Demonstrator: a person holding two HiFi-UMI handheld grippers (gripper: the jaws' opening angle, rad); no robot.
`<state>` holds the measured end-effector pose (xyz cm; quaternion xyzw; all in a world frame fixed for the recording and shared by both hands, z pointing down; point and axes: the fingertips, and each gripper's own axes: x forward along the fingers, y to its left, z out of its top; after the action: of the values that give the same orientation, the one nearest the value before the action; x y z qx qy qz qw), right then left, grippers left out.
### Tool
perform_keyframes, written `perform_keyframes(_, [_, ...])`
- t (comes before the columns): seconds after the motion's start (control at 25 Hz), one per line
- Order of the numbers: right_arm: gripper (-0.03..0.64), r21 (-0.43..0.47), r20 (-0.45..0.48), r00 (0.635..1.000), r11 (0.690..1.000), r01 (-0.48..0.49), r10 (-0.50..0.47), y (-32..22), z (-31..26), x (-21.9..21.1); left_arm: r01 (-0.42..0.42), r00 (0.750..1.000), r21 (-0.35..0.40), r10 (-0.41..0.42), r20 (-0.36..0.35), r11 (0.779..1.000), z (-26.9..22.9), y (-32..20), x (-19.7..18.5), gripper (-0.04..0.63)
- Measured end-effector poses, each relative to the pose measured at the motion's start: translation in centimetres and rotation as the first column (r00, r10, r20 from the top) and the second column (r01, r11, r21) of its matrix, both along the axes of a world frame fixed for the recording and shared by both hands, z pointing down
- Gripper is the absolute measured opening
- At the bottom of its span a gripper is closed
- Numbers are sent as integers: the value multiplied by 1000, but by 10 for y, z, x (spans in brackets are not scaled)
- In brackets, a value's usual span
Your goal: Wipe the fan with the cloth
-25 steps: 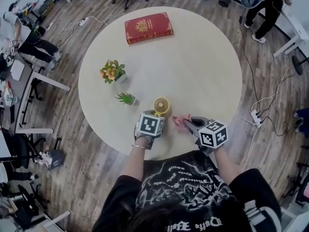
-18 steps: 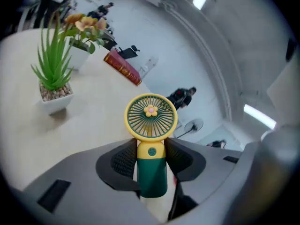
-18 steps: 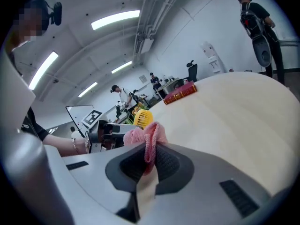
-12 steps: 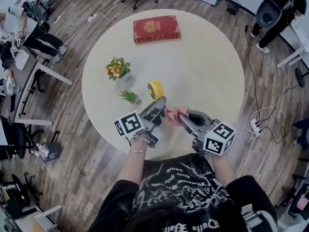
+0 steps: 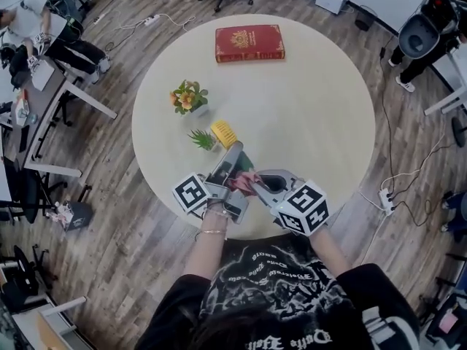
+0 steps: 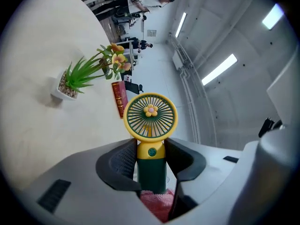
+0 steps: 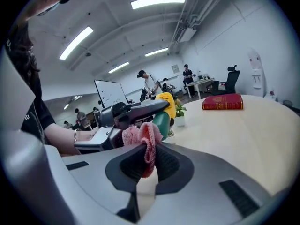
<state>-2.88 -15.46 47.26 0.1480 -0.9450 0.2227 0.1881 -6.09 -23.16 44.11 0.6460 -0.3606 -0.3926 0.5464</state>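
Note:
A small fan [image 6: 150, 116] with a yellow head, green grille and green handle is held off the round table [image 5: 314, 122]. My left gripper [image 6: 151, 161] is shut on the handle, with the fan head [image 5: 225, 133] pointing away from me. My right gripper [image 7: 145, 161] is shut on a pink knitted cloth [image 7: 140, 137]. In the head view the cloth [image 5: 244, 181] is bunched against the base of the fan's handle, between the left gripper [image 5: 232, 160] and the right gripper [image 5: 257, 183]. A bit of the cloth [image 6: 157, 203] also shows under the handle in the left gripper view.
On the table stand a red book [image 5: 249, 43] at the far side, a pot of orange flowers [image 5: 188, 97] and a small green plant [image 5: 203, 139] close to the fan head. Desks, chairs, cables and people surround the table.
Both grippers have risen from the table's near edge. The left one rolled, so the fan went from upright to lying level. The right one brought the cloth up to the fan's handle.

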Motion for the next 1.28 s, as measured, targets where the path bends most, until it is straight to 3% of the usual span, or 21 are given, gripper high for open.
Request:
perform_keyframes(0.12, [29, -70, 40, 999, 998, -4, 7, 4, 6, -3, -38, 998, 15, 38, 47, 999, -4, 7, 2, 198])
perform_keyframes(0.24, [29, -107, 37, 999, 994, 2, 2, 4, 11, -4, -64, 986, 9, 62, 154, 998, 3, 12, -2, 198])
perform_keyframes(0.4, [29, -128, -3, 1000, 992, -23, 23, 6, 17, -1, -108, 984, -2, 107, 142, 994, -3, 19, 12, 198])
perform_keyframes(0.64, [29, -144, -30, 996, 986, -88, 85, 3, 20, 11, -165, 909, -20, 160, 385, 986, 12, 25, 7, 198])
perform_keyframes(0.76, [28, -153, -40, 989, 977, -148, 144, -6, 18, 20, -193, 906, 30, 166, 389, 981, 3, 25, 14, 198])
perform_keyframes(0.96, [28, -172, -20, 978, 963, -207, 207, -13, 9, 19, -171, 899, 64, 129, 418, 983, -5, 20, 16, 198])
perform_keyframes(1.08, [28, -224, 61, 961, 942, -251, 271, -19, -5, 17, -158, 892, 80, 108, 439, 984, -9, 18, 15, 198])
perform_keyframes(1.28, [28, -310, 213, 924, 918, -246, 319, -22, -28, 17, -135, 911, 93, 87, 402, 986, -11, 19, 10, 198])
